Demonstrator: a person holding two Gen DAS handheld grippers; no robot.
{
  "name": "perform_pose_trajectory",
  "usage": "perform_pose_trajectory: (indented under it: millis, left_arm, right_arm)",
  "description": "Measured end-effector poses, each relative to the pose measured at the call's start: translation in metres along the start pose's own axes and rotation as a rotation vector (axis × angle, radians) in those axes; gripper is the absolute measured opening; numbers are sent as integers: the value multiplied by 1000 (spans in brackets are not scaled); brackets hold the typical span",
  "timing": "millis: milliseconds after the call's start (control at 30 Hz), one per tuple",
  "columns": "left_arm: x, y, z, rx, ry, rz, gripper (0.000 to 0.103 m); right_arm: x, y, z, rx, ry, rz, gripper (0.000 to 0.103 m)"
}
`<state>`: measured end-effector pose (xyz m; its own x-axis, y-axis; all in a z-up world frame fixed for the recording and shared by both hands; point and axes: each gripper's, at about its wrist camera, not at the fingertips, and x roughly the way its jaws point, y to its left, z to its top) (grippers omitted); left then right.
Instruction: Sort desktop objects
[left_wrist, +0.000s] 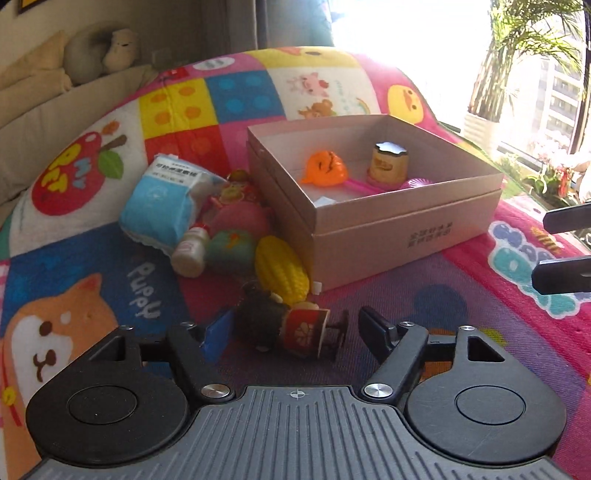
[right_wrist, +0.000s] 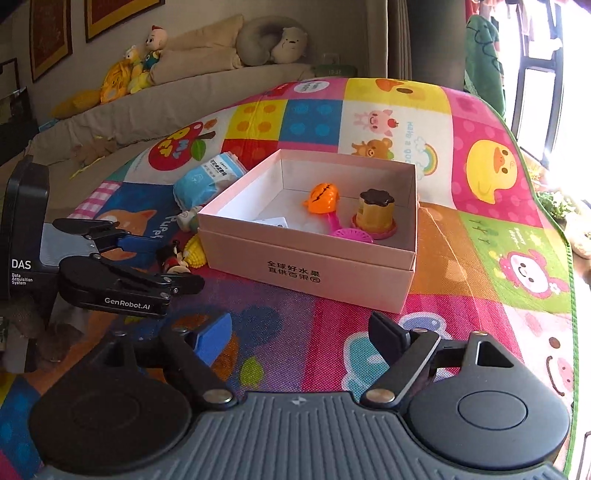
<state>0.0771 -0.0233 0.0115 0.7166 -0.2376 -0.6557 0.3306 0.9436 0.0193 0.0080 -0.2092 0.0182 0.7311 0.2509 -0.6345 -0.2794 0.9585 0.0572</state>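
On a patchwork play mat (left_wrist: 424, 295): left gripper (left_wrist: 291, 328) open astride a small toy figurine (left_wrist: 295, 328) lying crosswise between unpressed pads; right gripper (right_wrist: 299, 339) open, empty, farther; pink box (left_wrist: 406, 236) ahead-right.

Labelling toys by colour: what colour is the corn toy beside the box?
Yellow corn toy, clearest in the left wrist view.

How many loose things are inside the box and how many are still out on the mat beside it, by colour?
Inside the box:
Orange toy: 1
Pink toy: 1
Gold-and-brown cup toy: 1

On the mat:
Blue packet: 1
White bottle: 1
Yellow corn: 1
Green toy: 1
Pink ball: 1
Black-and-red figure: 1

Total: 9
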Motion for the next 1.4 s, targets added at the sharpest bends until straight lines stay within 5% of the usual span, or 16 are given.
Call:
perform_pose_trajectory:
  millis: [200, 467, 633, 833, 1067, 1233, 1400]
  left_arm:
    - [-26, -19, -13, 0, -6, -218, 92]
    - [-13, 18, 3, -121, -23, 36, 79]
    - [0, 12, 18, -110, -48, 4, 76]
    - [13, 30, 23, -242, -6, -82, 71]
    - [-21, 49, 11, -248, -49, 41, 83]
    - [-34, 62, -2, -277, -46, 57, 87]
    - [-29, 62, -6, -289, -37, 47, 88]
  right_arm:
    - [1, -8, 3, 53, -1, 3, 86]
    - [10, 2, -3, 29, 8, -16, 88]
    - [15, 4, -11, 43, 37, -14, 88]
    - [11, 13, -17, 12, 47, -9, 88]
    - [27, 49, -1, -91, 7, 22, 83]
    - [63, 81, 17, -171, -17, 38, 82]
    - [91, 86, 17, -192, 39, 26, 46]
